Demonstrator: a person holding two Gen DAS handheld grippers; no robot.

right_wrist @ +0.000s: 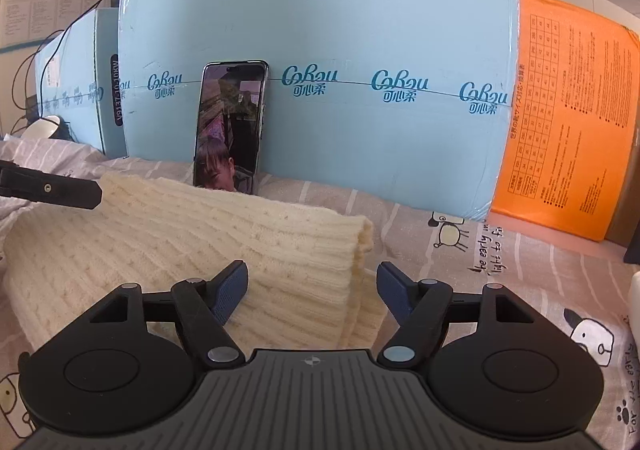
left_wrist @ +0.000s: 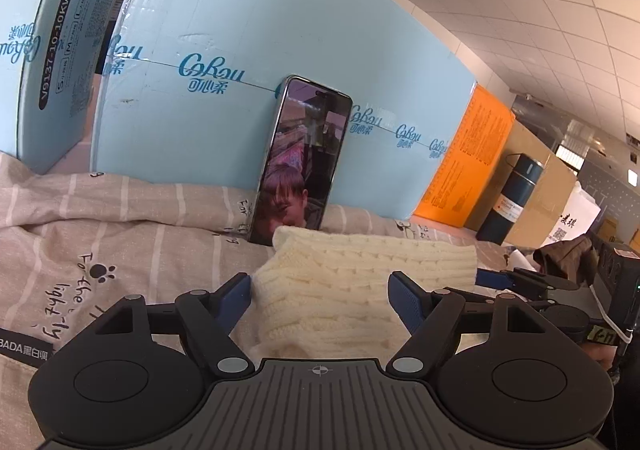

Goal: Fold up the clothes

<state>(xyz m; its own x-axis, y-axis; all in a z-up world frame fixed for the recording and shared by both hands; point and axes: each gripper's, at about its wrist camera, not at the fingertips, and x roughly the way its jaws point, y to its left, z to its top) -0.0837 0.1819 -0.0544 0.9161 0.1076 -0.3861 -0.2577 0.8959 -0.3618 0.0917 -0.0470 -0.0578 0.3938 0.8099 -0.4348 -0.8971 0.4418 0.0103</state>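
A cream cable-knit sweater [left_wrist: 360, 282] lies folded on a printed bed sheet [left_wrist: 80, 250]. My left gripper [left_wrist: 320, 298] is open, its blue pads on either side of the sweater's left end, just above it. In the right wrist view the sweater [right_wrist: 180, 242] spreads left and centre. My right gripper [right_wrist: 312, 294] is open over the sweater's folded right edge. The right gripper's finger shows at the right of the left wrist view [left_wrist: 520, 282], and the left gripper's finger enters the right wrist view at the left [right_wrist: 52, 191].
A phone [left_wrist: 300, 161] leans upright against big light-blue cartons [left_wrist: 280, 49] behind the sweater; it also shows in the right wrist view [right_wrist: 230, 125]. An orange box [right_wrist: 568, 121] stands right of them. A dark flask [left_wrist: 512, 201] stands at the far right.
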